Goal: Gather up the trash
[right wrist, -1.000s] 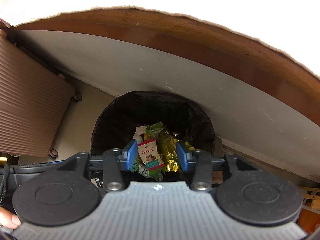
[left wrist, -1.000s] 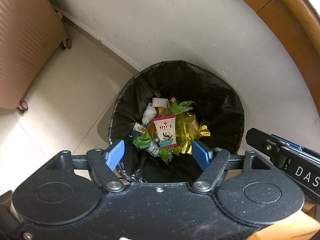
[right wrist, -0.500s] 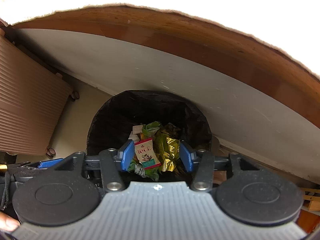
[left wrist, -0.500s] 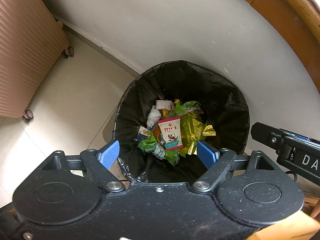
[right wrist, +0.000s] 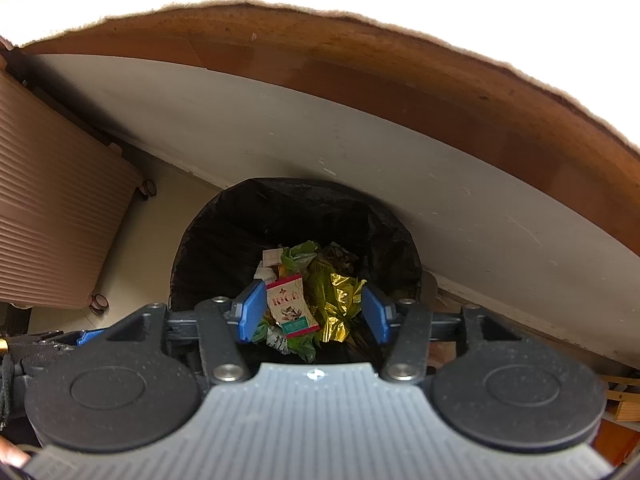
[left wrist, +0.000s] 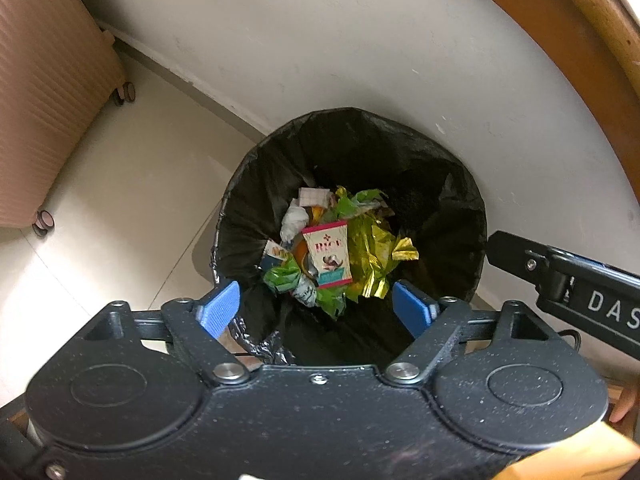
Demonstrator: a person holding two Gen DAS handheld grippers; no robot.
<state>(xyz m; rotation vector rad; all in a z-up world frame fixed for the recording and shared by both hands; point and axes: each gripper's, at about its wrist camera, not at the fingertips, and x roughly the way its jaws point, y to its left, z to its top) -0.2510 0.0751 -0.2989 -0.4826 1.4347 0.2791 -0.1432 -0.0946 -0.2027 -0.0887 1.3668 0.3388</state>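
Overhead, both hand-held grippers (spread) [left wrist: 316,312] [right wrist: 314,314], bin [left wrist: 440,184]

Trash bin [left wrist: 352,216] on the floor [left wrist: 132,208], set against the wall [left wrist: 360,48] behind it. In the bin, a heap of wrappers: rice packet [left wrist: 328,254] on top at centre, foil wrapper [left wrist: 372,248] just to its right, crumpled paper [left wrist: 294,222] to its left rear. Ribbed suitcase [left wrist: 44,92] on wheels stands well left of the bin. Wooden ledge [right wrist: 360,80] runs above the wall. Both grippers, left gripper [left wrist: 316,312] and right gripper [right wrist: 314,312], hang over the bin's near rim, right one to the right.
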